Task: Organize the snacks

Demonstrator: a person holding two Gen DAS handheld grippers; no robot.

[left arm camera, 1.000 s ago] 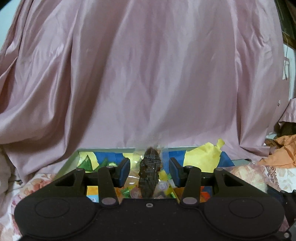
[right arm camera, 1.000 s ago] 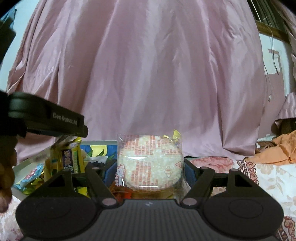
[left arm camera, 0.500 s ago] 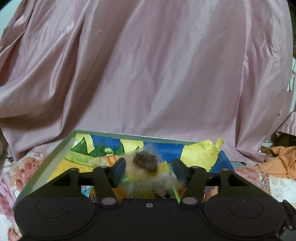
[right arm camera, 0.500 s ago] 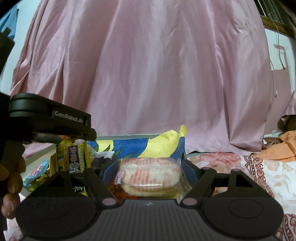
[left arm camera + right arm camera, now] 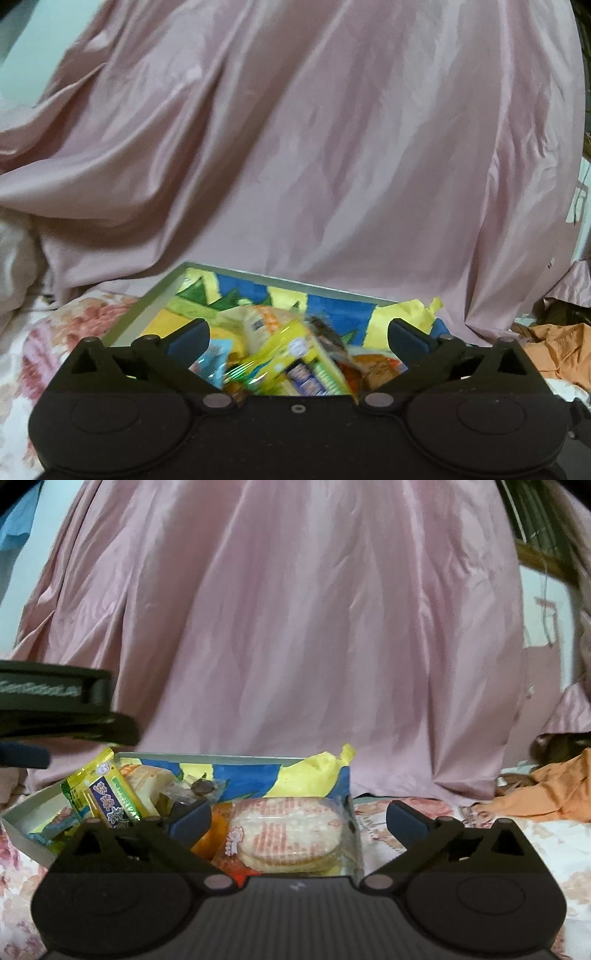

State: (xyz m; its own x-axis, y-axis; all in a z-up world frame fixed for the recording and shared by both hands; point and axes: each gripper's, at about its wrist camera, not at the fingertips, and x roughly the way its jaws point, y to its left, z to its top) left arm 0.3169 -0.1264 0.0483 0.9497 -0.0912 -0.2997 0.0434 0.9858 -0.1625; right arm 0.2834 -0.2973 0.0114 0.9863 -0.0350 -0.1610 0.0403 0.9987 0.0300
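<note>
A flowered bedsheet [image 5: 517,853] is covering the bed, and pink cloth [image 5: 314,627] is hanging across the room behind it. The left hand-held gripper [image 5: 298,338] is hovering with its fingers apart over a box [image 5: 147,304] of snacks [image 5: 291,354]. The right hand-held gripper [image 5: 298,818] is also spread wide, a wrapped cracker [image 5: 284,834] lying loose in the box between its fingers. Orange cloth [image 5: 550,794] is lying at the right.

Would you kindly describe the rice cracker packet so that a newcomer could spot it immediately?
Find the shallow tray with the blue and yellow lining, in front of the pink drape. At its right end lies the rice cracker packet: clear wrap, pale round crackers, red print, unlike the yellow-green packet at the left.
</note>
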